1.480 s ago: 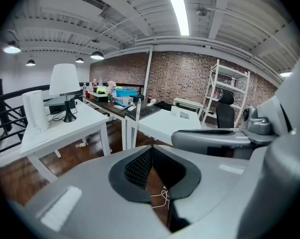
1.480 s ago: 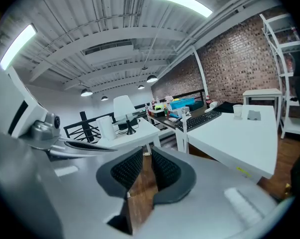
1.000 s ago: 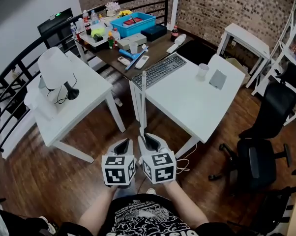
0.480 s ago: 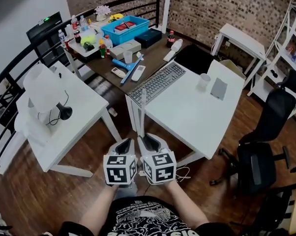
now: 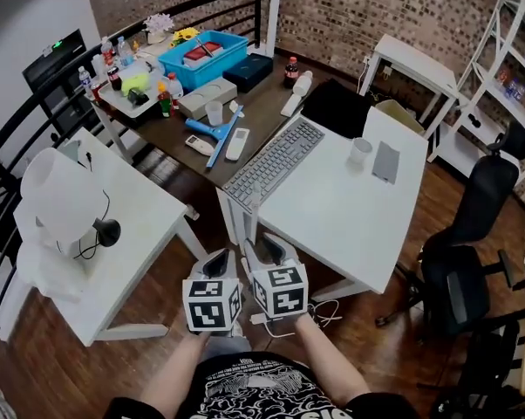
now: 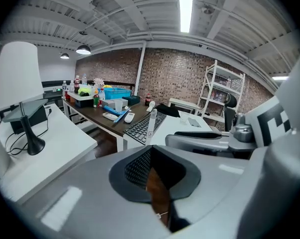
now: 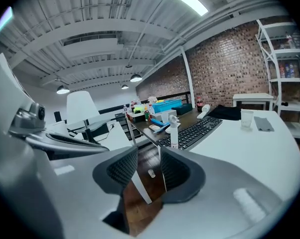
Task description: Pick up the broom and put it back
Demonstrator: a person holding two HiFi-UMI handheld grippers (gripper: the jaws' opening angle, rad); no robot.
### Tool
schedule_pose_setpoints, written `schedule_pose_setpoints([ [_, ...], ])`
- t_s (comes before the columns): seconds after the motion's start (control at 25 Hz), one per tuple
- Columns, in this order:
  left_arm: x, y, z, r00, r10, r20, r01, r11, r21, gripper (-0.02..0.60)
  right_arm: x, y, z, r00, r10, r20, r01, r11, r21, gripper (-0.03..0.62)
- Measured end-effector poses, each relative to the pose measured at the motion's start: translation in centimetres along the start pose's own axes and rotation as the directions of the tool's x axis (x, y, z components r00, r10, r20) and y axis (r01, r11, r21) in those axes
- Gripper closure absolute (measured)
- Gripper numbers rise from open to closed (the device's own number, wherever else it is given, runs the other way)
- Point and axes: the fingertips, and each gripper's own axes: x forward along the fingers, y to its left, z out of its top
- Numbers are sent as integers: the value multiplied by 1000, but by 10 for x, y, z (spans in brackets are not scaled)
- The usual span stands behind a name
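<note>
The job looks all but finished: the broom (image 5: 253, 213) stands on end at the near left corner of the white table (image 5: 332, 208), propped there rather than lying on the floor, so the picking up and carrying appear done and only the letting go and drawing clear seem left. The right gripper (image 7: 149, 153), just short of that table corner, has just been opening its jaws; they now stand apart, and the gap between them shows only wooden floor (image 7: 140, 218) and a white table leg (image 7: 135, 185), with no pad pressing on anything. The handle (image 7: 174, 133) rises just beyond the jaws, in front of the keyboard (image 7: 195, 129) on the table. The left gripper (image 6: 150, 147), close beside its partner and equally near the table corner, has its jaw tips together on nothing. The broom's long axis runs close to vertical, with at most a slight lean against the table edge. The handle's free end points up past the tabletop, while the brush end, below the grippers on the near side of the table, is out of sight. Whether it will stay propped once clear is the open question.
</note>
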Motion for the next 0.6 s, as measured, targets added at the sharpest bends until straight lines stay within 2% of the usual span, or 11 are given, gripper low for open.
schedule_pose_setpoints([
  [0.32,24,28,14,998,-60,-22,61,998,16,575,52,-22,5,994,-109,-13,109,994,-1,461],
  [0.6,40,50,30,995,-96,-25,97,995,39,575,91,-41,9,981,-192,-9,192,980,48,430],
])
